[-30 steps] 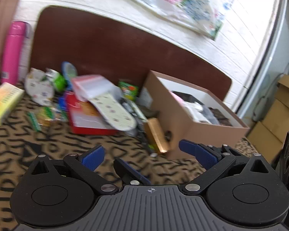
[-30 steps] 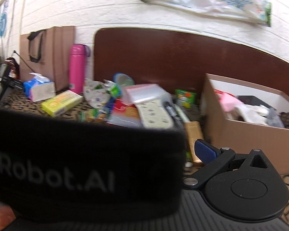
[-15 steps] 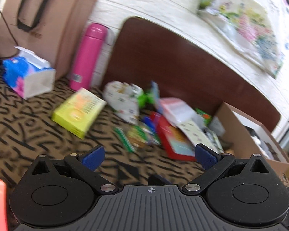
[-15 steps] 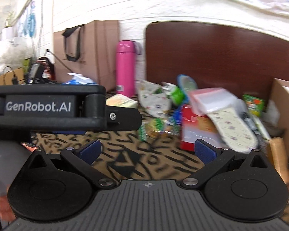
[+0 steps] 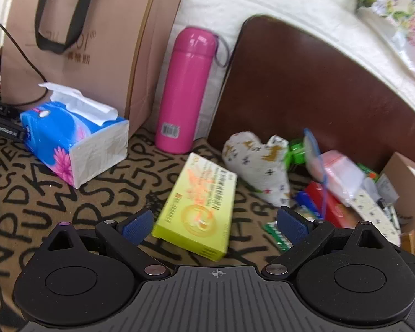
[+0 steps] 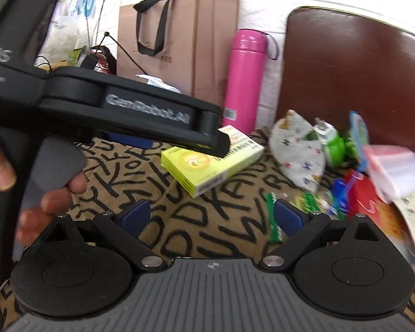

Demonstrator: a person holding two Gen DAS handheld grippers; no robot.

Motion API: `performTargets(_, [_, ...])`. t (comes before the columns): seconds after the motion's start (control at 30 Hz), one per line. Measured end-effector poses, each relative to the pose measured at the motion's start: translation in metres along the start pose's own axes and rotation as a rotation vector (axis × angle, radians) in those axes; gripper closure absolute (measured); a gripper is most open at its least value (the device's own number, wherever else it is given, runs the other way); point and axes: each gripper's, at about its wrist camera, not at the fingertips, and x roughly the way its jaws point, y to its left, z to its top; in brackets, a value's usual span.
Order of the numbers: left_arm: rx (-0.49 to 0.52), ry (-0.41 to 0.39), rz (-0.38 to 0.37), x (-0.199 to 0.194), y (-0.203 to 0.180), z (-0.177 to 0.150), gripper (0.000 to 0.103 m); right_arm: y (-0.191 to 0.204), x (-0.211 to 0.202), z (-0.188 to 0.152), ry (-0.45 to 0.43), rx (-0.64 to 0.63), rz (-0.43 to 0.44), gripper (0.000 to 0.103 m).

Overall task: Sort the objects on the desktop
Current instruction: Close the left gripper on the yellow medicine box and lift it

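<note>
Both views swung left, left gripper (image 5: 214, 222) open, right gripper (image 6: 204, 215) closing — empty, yellow box (image 6: 211, 163) partly hidden.

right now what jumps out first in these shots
The bright pink flask stands upright against the white brick wall, beside a brown paper bag. In front of it, a yellow-green box lies flat on the letter-patterned cloth, between the open left gripper's fingers.

The surface (image 5: 55, 204) wore a tan cloth printed with black letters. On it lay a yellow-green carton (image 5: 197, 207), a blue tissue pack (image 5: 69, 141) and a heart-shaped cushion (image 5: 258, 163). A pink flask (image 5: 184, 91) and a brown paper bag (image 5: 96, 36) stood upright at the back wall.
</note>
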Motion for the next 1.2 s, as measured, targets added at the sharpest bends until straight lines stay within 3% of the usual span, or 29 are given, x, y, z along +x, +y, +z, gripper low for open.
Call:
performTargets(0.33, [0.062,0.119,-0.017,0.040,0.011,0.016,0.002,-0.005,0.048,0.014,0.068,0.014,0.018,0.018])
performTargets(0.5, [0.079,0.179,-0.026,0.062,0.014,0.018,0.009,-0.007,0.063,0.019,0.086,0.005,0.044,0.022])
performTargets(0.7, [0.086,0.180,-0.017,0.066,0.018,0.018,0.018,-0.008,0.070,0.020,0.088,-0.004,0.109,0.030])
performTargets(0.8, [0.077,0.179,-0.022,0.064,0.020,0.018,0.024,-0.008,0.068,0.019,0.091,-0.008,0.098,0.041])
performTargets(0.93, [0.084,0.182,-0.017,0.063,0.019,0.019,0.034,-0.010,0.066,0.020,0.094,0.002,0.102,0.047])
performTargets(1.0, [0.063,0.190,-0.016,0.061,0.019,0.019,0.034,-0.008,0.064,0.019,0.094,-0.006,0.114,0.052])
performTargets(1.2, [0.087,0.204,-0.006,0.042,0.005,0.006,0.034,-0.006,0.042,0.009,0.112,-0.017,0.140,0.053])
